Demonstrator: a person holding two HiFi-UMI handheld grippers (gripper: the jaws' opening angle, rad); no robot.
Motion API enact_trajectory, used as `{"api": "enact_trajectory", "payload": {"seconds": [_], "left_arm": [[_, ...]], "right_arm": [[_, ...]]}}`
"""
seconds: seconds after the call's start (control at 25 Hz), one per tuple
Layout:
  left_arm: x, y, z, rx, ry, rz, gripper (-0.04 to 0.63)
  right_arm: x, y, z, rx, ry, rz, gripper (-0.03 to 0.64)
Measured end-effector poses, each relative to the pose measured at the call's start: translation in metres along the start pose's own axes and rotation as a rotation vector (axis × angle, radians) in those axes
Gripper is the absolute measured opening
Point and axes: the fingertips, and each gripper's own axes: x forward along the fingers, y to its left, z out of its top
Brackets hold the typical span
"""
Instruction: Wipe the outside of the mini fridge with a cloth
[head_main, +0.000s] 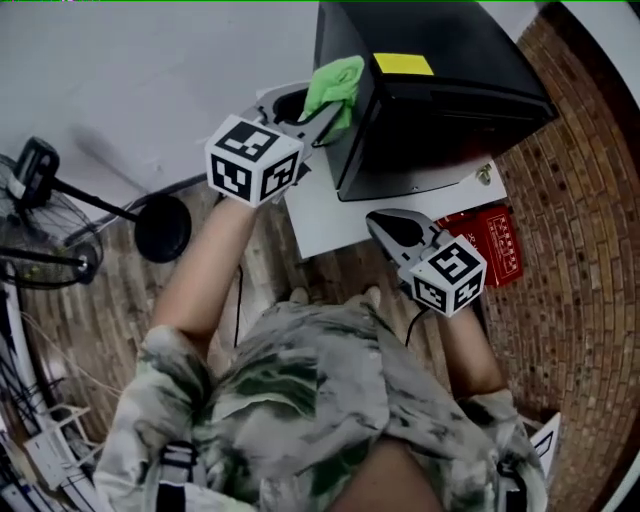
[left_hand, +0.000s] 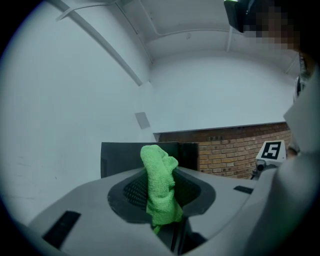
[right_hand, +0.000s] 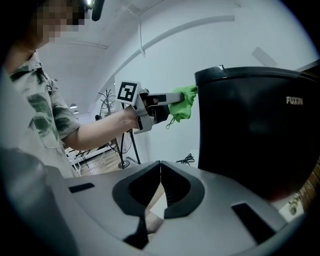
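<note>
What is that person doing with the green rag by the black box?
A person holds a gripper in each hand. The left gripper is shut on a green cloth, held against the top edge of the black mini fridge. The right gripper is shut and empty, lower down near the fridge's front.

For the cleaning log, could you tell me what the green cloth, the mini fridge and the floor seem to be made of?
The green cloth has a soft looped pile, probably microfibre or terry. The mini fridge has a smooth black casing with a dull sheen, painted metal or plastic; I cannot tell which. The floor looks like matt reddish brick with visible joints.
</note>
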Motion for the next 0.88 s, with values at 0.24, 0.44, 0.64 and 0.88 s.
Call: {"api": "enact_trajectory", "payload": {"seconds": [0.24,0.44,0.64,0.88], "left_arm": [[0.027,0.007,-0.016,0.014,-0.016,0.0,0.123],[0.035,0.008,-0.057,0.003,0.029,0.001,0.121],[0.042,0.015,-0.117,-0.052,0.119,0.002,0.121],[0.052,0.026,-0.192,-0.138,0.22,0.02,0.121]], "right_arm": [[-0.005,-0.032,-0.001,0.023,0.024,-0.035,0.023],[-0.003,-0.044,-0.009,0.035,0.051,-0.037,0.023],[0.011,-0.048,-0.015,0.062,0.07,-0.029,0.023],[0.027,-0.048,-0.018,0.076,0.083,-0.022,0.023]]}}
